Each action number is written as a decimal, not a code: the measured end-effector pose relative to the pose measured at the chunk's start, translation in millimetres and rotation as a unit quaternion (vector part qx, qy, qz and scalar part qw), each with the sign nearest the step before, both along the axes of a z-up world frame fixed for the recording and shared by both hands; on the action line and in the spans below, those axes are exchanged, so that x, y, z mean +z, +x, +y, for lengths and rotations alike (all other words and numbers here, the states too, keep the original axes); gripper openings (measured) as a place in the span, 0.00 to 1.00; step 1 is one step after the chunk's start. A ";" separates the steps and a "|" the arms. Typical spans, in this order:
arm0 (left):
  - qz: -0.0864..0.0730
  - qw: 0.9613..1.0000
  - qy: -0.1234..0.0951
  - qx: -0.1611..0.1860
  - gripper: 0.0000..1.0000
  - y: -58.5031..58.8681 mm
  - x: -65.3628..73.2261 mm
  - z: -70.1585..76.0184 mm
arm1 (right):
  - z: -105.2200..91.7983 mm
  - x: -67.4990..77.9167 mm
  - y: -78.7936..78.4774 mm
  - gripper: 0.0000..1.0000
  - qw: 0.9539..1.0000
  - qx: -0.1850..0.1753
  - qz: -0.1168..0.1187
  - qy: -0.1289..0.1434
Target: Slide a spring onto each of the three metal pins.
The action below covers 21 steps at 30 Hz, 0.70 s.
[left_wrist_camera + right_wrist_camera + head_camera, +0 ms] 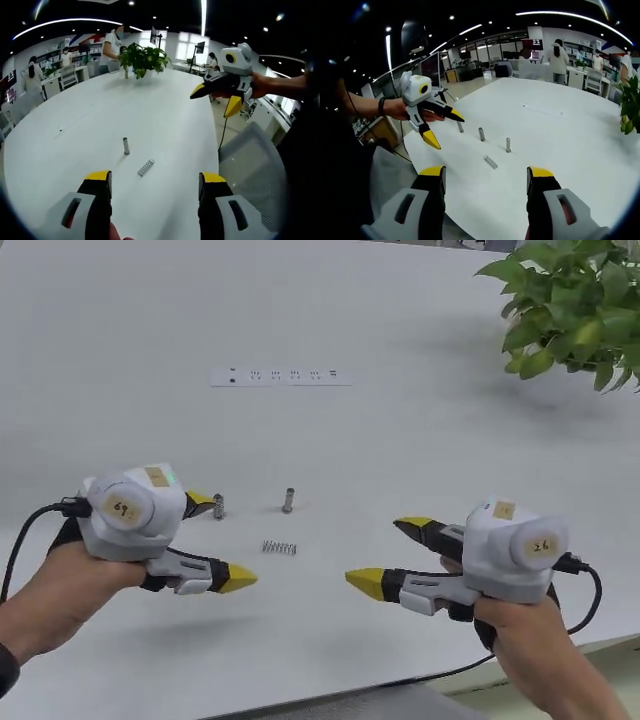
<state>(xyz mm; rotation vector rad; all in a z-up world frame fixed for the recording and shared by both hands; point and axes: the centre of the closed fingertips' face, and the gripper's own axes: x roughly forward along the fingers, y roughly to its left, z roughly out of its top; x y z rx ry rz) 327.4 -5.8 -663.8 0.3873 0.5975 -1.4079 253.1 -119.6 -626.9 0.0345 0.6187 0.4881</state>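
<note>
A loose spring (279, 547) lies flat on the white table (330, 660), midway between my two grippers. Just beyond it a bare metal pin (288, 500) stands upright. A second pin (218, 506) stands beside the upper jaw of my left gripper (222, 538) and looks darker and ribbed. The right gripper view has three upright pins in a row (508, 144) (481, 134) (460, 127), with the spring (490, 162) in front of them. My left gripper is open and empty. My right gripper (388, 552) is open too, with nothing between its fingers. Each points at the other.
A white power strip (281, 376) lies farther back on the table. A green potted plant (570, 300) stands at the back right. The table's front edge runs just under my hands, and cables trail from both grippers. People and desks are far off in the room.
</note>
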 end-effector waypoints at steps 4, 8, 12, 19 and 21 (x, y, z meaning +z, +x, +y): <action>0.000 1.000 0.009 -0.018 0.66 -0.7 -8.6 -11.9 | 0.4 -0.2 0.3 0.65 1.000 0.003 0.002 -0.004; 0.004 0.999 0.017 -0.031 0.66 0.6 -21.0 -22.4 | 0.9 -0.1 -0.6 0.66 1.000 0.008 0.005 -0.008; 0.013 0.999 0.023 -0.040 0.64 3.2 -35.7 -34.4 | 0.7 0.1 -1.6 0.66 1.000 0.010 0.007 -0.009; 0.017 0.998 0.034 -0.055 0.63 6.7 -54.7 -49.2 | 0.4 -1.7 -5.1 0.67 1.000 0.015 0.015 -0.013; 0.017 0.997 0.037 -0.059 0.61 6.7 -58.6 -53.1 | 0.3 -2.6 -7.0 0.68 0.999 0.020 0.019 -0.018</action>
